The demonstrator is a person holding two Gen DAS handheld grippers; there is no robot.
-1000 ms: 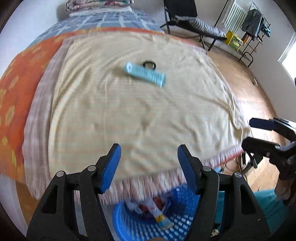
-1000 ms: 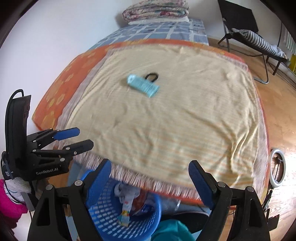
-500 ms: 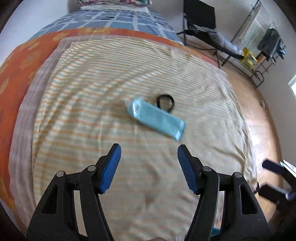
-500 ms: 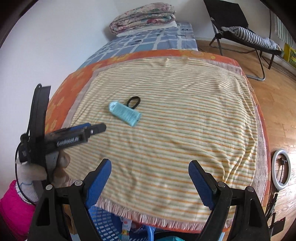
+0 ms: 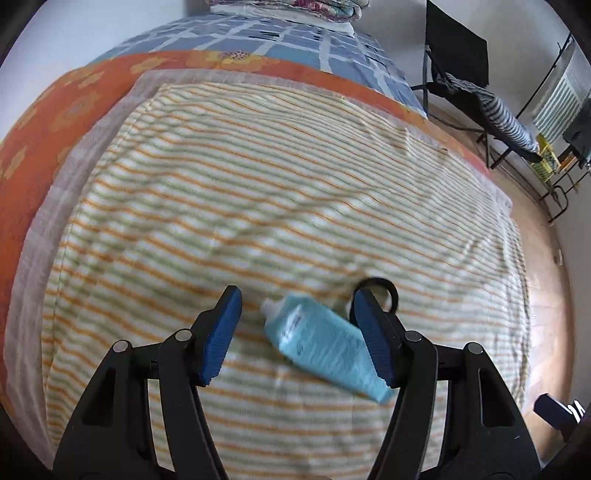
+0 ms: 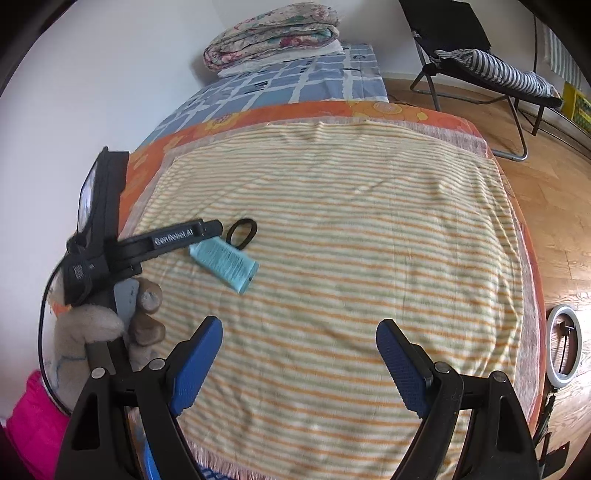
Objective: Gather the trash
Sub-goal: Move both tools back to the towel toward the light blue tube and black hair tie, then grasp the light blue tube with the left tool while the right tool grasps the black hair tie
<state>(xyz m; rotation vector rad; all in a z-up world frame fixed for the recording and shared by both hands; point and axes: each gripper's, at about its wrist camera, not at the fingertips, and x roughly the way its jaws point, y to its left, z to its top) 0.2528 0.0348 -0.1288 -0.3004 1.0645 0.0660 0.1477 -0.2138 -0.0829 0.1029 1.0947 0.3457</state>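
A light blue tube (image 5: 321, 350) lies flat on the striped blanket (image 5: 258, 184), its white cap pointing up-left. My left gripper (image 5: 297, 336) hovers open over it, the tube between the jaws and nearer the right pad; the left pad stands clear. A black ring (image 5: 384, 288) lies just beyond, partly behind the right finger. In the right wrist view the left gripper (image 6: 216, 227), held by a gloved hand (image 6: 144, 306), reaches over the tube (image 6: 225, 264) beside the ring (image 6: 242, 232). My right gripper (image 6: 299, 354) is open and empty above the blanket's near part.
A blue basket (image 6: 147, 463) peeks out under the bed's fringed near edge. Folded quilts (image 6: 273, 33) lie at the bed's far end. A folding chair (image 6: 480, 66) and a ring light (image 6: 563, 350) stand on the wooden floor to the right.
My left gripper travelled from above the basket at the bed's edge across the blanket to the tube. The right gripper also moved forward over the blanket. Both stayed open.
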